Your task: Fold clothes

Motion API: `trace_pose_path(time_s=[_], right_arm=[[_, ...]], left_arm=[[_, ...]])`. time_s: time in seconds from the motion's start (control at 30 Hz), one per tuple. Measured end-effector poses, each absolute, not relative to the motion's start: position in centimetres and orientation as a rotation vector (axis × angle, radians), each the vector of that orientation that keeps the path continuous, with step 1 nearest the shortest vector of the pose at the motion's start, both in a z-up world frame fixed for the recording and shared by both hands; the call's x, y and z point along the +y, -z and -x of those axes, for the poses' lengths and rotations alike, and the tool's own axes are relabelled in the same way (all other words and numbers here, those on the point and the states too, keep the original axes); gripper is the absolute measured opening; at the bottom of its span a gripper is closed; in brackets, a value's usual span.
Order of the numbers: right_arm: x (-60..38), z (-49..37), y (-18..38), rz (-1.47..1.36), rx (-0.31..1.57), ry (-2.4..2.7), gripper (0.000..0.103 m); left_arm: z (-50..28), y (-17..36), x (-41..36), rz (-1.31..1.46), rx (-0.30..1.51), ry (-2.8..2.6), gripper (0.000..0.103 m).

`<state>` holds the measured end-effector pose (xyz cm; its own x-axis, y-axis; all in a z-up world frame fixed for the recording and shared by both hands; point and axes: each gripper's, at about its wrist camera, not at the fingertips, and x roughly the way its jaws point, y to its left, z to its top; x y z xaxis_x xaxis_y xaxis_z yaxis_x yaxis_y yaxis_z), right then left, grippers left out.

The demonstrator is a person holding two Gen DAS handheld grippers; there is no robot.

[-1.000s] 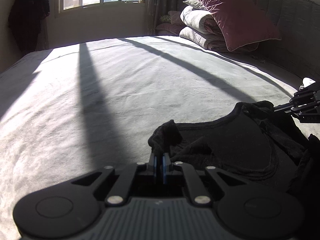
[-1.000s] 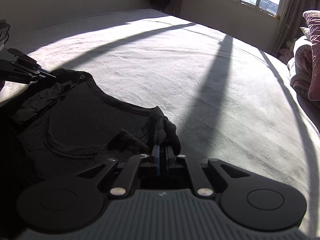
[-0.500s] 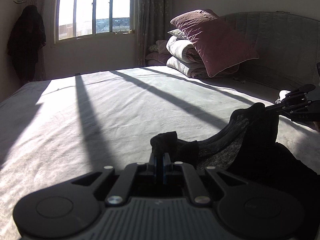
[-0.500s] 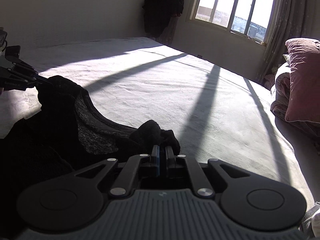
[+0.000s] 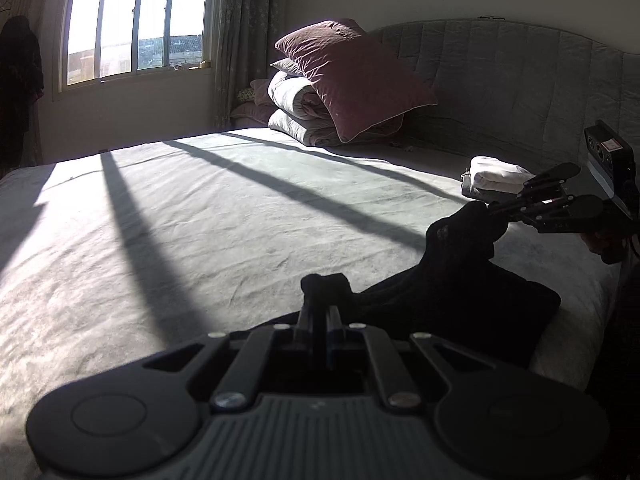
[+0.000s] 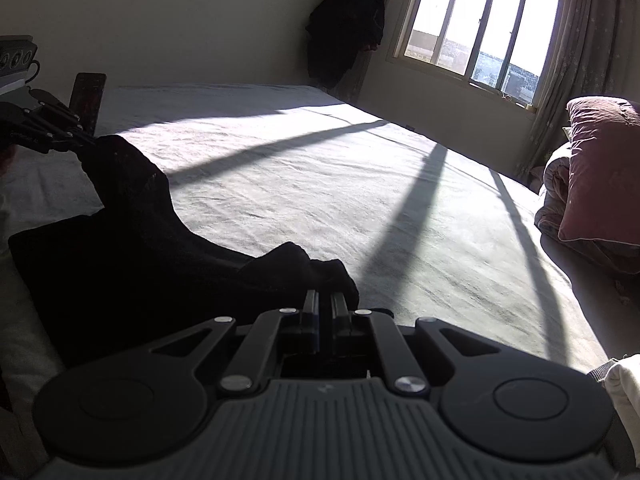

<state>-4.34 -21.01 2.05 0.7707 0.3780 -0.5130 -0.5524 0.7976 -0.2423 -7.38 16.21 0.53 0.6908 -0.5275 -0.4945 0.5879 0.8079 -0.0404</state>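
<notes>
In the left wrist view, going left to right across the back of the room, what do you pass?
Dark hanging clothes → window → curtain → maroon pillow on folded quilts → padded headboard.

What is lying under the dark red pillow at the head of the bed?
The dark red pillow leans on a stack of folded pale quilts. What is lower in that stack, behind the pillow, is covered.
</notes>
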Motion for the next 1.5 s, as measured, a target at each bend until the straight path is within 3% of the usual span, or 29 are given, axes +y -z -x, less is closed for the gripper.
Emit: trace_pose_path(time_s=[0.2, 0.43, 0.53, 0.6, 0.67, 0.7, 0.73, 0.87, 1.0, 1.5], right_arm=[[-20.7, 5.1, 2.3, 0.418, 0.597, -0.538, 0.008], [-21.9, 4.9, 4.6, 0.253, 0.622, -0.525, 0.011], [-22.1, 5.4, 4.0, 0.234, 0.612, -0.55, 0.014], [-23.0, 5.5, 3.5, 0.185, 0.617, -0.574, 0.017], [-23.6, 5.7, 2.7, 0.135, 0.606, -0.593, 0.029], [-23.8, 5.8, 2.3, 0.116, 0.591, -0.594, 0.044], [-24.2, 6.0, 1.8, 0.092, 0.567, -0.595, 0.048], [-24.1, 6.0, 0.8, 0.057, 0.522, -0.578, 0.048], [-23.2, 5.6, 0.7, 0.092, 0.51, -0.566, 0.048], [-20.1, 3.0, 2.1, 0.199, 0.541, -0.608, 0.048]], left_arm=[[8.3, 3.7, 15.4, -0.153, 0.658, 0.636, 0.006], [8.8, 5.3, 16.4, -0.045, 0.658, 0.618, 0.01], [9.1, 4.3, 16.8, -0.008, 0.658, 0.653, 0.032], [9.6, 3.5, 17.4, 0.047, 0.624, 0.679, 0.061], [9.8, 2.7, 17.8, 0.095, 0.592, 0.69, 0.067], [9.9, 2.4, 17.9, 0.117, 0.579, 0.693, 0.069], [9.8, 2.0, 18.0, 0.141, 0.567, 0.695, 0.069], [8.3, 1.7, 16.9, 0.191, 0.574, 0.686, 0.07], [7.0, 2.2, 15.2, 0.149, 0.623, 0.68, 0.06], [5.1, 3.1, 14.4, 0.105, 0.674, 0.625, 0.057]])
